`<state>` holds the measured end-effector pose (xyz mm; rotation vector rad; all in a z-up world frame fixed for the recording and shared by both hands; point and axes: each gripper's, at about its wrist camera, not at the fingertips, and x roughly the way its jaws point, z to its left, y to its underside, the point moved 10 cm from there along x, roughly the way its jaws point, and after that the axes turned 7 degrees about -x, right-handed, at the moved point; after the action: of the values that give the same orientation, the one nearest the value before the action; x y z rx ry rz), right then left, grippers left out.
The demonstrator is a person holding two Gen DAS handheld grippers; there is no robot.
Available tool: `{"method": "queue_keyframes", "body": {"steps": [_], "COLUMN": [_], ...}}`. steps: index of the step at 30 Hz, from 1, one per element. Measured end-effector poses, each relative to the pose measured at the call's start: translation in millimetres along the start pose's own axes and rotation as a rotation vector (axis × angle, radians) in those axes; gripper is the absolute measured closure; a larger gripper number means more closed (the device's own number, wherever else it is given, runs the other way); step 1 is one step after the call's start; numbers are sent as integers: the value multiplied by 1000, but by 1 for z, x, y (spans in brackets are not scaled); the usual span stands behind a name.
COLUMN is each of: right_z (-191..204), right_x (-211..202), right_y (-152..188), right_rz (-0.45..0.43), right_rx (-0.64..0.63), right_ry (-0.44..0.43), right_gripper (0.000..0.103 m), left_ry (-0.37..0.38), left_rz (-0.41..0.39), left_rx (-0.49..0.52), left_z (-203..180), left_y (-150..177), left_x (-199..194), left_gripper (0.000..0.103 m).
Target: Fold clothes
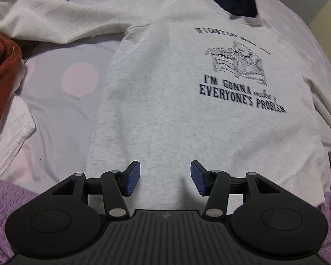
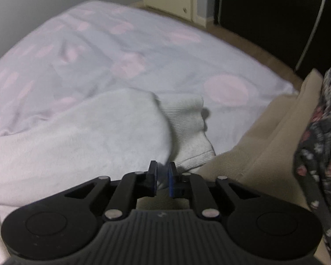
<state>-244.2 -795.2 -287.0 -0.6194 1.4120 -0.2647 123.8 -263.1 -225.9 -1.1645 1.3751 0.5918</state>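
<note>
A: Grey marl sweatshirt [image 1: 165, 84] lies flat, print up, on the pink-dotted sheet [image 1: 61, 101]. Only the left wrist view shows the whole front, one sleeve stretched toward the white garment [image 1: 13, 119] and the rust-coloured one [image 1: 0, 81].

B: And the right wrist view?

A: The other sleeve [image 2: 88, 130], ribbed cuff [image 2: 187, 123] bunched, beige folded fabric [image 2: 264, 137] beside it.

B: Tools?

A: Left gripper [image 1: 165, 176] hovers low over the hem, pointing toward the collar, blue pads [image 1: 133, 178] wide apart, nothing between them. Right gripper [image 2: 162, 180] is pinched on pale cloth, probably sleeve fabric; blurry there.
</note>
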Motion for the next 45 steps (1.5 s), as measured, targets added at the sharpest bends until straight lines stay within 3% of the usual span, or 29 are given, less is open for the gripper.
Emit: {"method": "queue_keyframes", "body": {"steps": [4, 10, 12, 13, 17, 19, 20, 26, 28, 32, 40, 41, 42, 45], "right_z": [40, 109, 131, 142, 172, 180, 185, 194, 200, 210, 225, 226, 227, 226], "right_x": [-48, -89, -100, -103, -105, -104, -103, -97, -93, -91, -94, -94, -96, -106], "right_y": [20, 96, 127, 143, 198, 217, 225, 239, 241, 246, 249, 249, 249, 245], "right_rz": [-24, 130, 195, 232, 350, 403, 431, 531, 555, 583, 572, 566, 554, 487], "right_rx": [-86, -152, -169, -185, -246, -237, -230, -255, -275, -307, -372, -379, -390, -372], "right_ry": [-131, -377, -449, -476, -508, -519, -525, -498, -503, -520, -490, -496, -509, -544], "right_gripper": [89, 88, 72, 70, 69, 63, 55, 53, 53, 60, 60, 68, 94, 94], "left_ry": [2, -12, -15, -16, -14, -1, 2, -17, 13, 24, 47, 54, 72, 139], "left_rz": [-5, -30, -26, -15, 42, 69, 82, 124, 127, 115, 43, 33, 21, -18], "left_rx": [55, 54, 43, 39, 1, -19, -23, 23, 25, 32, 17, 12, -3, -39], "left_z": [4, 30, 41, 46, 63, 68, 69, 70, 66, 65, 65, 65, 64, 59], "left_y": [3, -5, -6, -5, 5, 11, 13, 23, 24, 26, 26, 25, 24, 21], "left_x": [-7, -23, -27, -27, -19, -14, -11, 7, 11, 16, 11, 10, 8, -1], "left_gripper": [54, 50, 46, 46, 46, 46, 45, 43, 46, 66, 74, 82, 84, 93]}}
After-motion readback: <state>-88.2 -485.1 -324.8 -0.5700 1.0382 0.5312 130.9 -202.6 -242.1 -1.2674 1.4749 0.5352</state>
